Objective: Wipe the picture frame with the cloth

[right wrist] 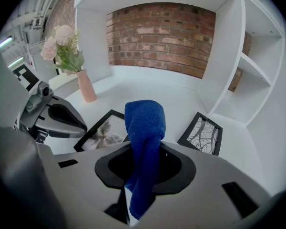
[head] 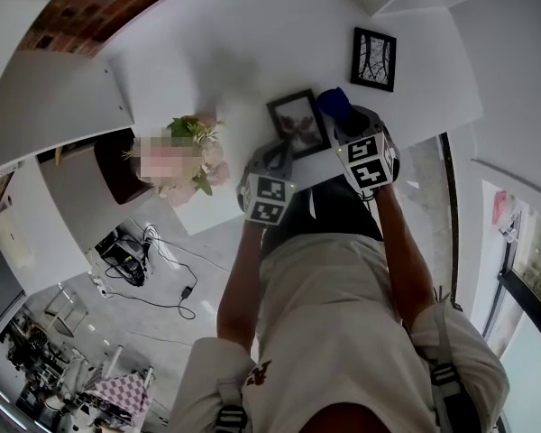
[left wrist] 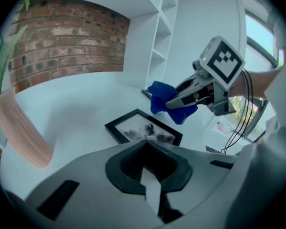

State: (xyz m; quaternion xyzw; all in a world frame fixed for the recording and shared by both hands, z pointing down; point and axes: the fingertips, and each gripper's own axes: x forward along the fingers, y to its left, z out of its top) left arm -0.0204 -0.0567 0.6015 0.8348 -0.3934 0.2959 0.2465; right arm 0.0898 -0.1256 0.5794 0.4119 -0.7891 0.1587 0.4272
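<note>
Left gripper: the grey left gripper (left wrist: pixel 151 191) has its jaws drawn together with nothing between them; its tip is at the near edge of the picture frame, and contact cannot be told.
Right gripper: the grey right gripper (right wrist: pixel 136 197) is clamped on the cloth.
Cloth: the blue terry cloth (right wrist: pixel 144 123) rises from those jaws in a folded bundle, raised just beside the frame's far corner and apart from its glass.
Picture frame: the black rectangular picture frame (head: pixel 298 121) with a pale plant print lies flat on the white table (head: pixel 243 34), between the vase and the second frame.
Second frame: a second black frame (right wrist: pixel 202 133) with a branch pattern lies flat, well apart to the right.
Vase: a tall pink vase (right wrist: pixel 87 87) of pink flowers stands to the left.
Markings: the marker cubes (head: pixel 269 198) bear black-and-white square patterns; a dark print on the person's shirt (head: pixel 261 369) is too small to read.
</note>
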